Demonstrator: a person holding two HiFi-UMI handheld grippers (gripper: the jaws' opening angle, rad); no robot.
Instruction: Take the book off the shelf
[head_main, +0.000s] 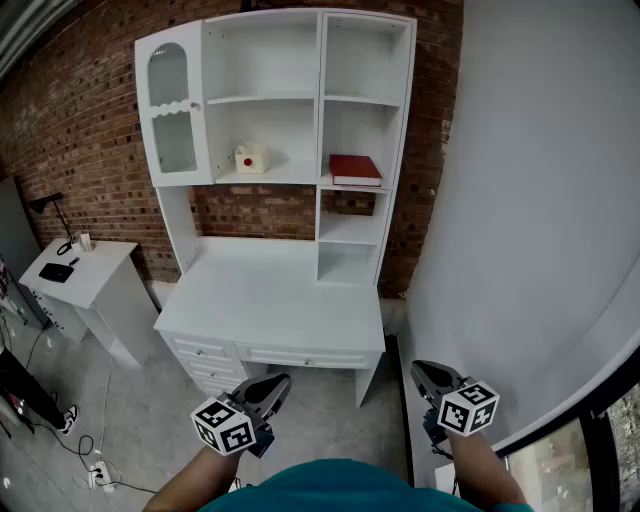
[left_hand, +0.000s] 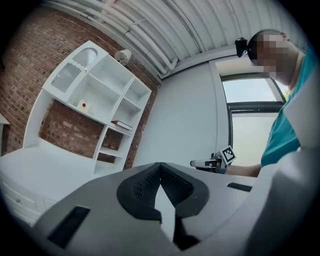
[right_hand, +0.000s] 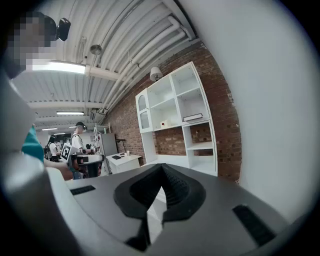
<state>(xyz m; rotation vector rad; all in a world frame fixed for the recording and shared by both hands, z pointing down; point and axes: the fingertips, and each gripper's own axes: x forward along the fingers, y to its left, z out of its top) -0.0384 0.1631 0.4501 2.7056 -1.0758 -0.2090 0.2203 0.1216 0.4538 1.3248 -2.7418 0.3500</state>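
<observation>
Left gripper (head_main: 281, 382): jaws closed tip to tip, nothing between them. Right gripper (head_main: 417, 367): likewise closed and empty. Both are held low in front of the person, roughly level, aimed toward the white desk surface (head_main: 270, 300) and well apart from it. The red hardback book (head_main: 355, 168) lies flat, cover up, in the second compartment from the top of the white shelving unit's (head_main: 320, 100) right-hand column. Its wider side appears to run across the shelf, pale page edges facing out. No legible writing on it.

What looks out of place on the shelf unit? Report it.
Nothing stands out. The red book lies flat on its shelf in the right column of the white shelf unit, and the small white box sits upright in the middle compartment.
</observation>
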